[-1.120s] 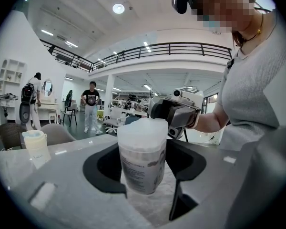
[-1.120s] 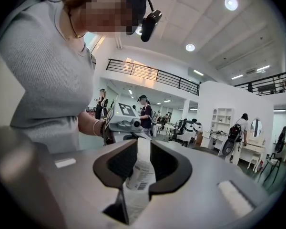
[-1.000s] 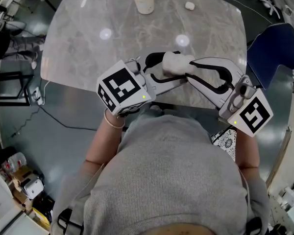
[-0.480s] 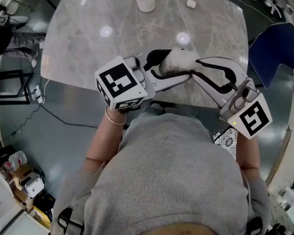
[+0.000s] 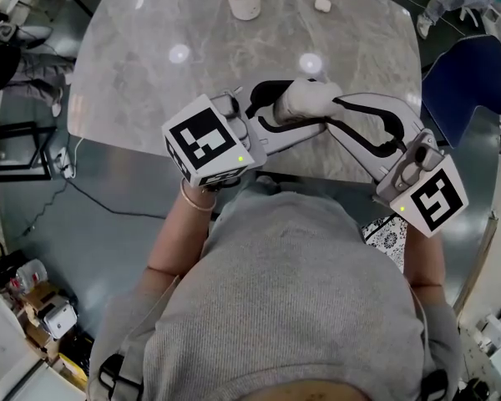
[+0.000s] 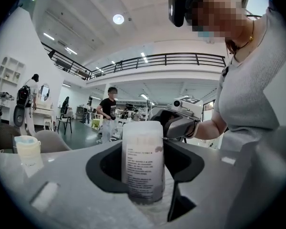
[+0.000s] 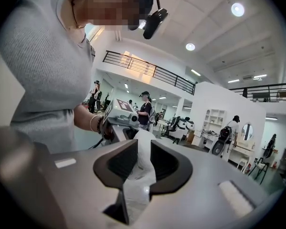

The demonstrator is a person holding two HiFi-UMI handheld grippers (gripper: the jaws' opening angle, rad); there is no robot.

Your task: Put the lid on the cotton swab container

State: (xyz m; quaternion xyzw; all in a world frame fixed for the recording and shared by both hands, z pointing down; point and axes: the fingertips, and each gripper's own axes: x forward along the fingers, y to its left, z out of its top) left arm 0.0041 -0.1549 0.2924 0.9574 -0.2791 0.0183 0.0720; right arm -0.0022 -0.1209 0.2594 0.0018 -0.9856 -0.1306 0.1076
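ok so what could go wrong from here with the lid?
1. The left gripper holds the container roughly on its side above the table; a slip could drop it.
2. The right gripper pinches only a thin translucent piece, apparently the lid; it may flex or twist and seat crooked.

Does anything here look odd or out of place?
Nothing spilled or broken. Oddly, the cotton swab container lies sideways in midair above the table, gripped by the left claw, while the right claw pinches a whitish piece at its end.
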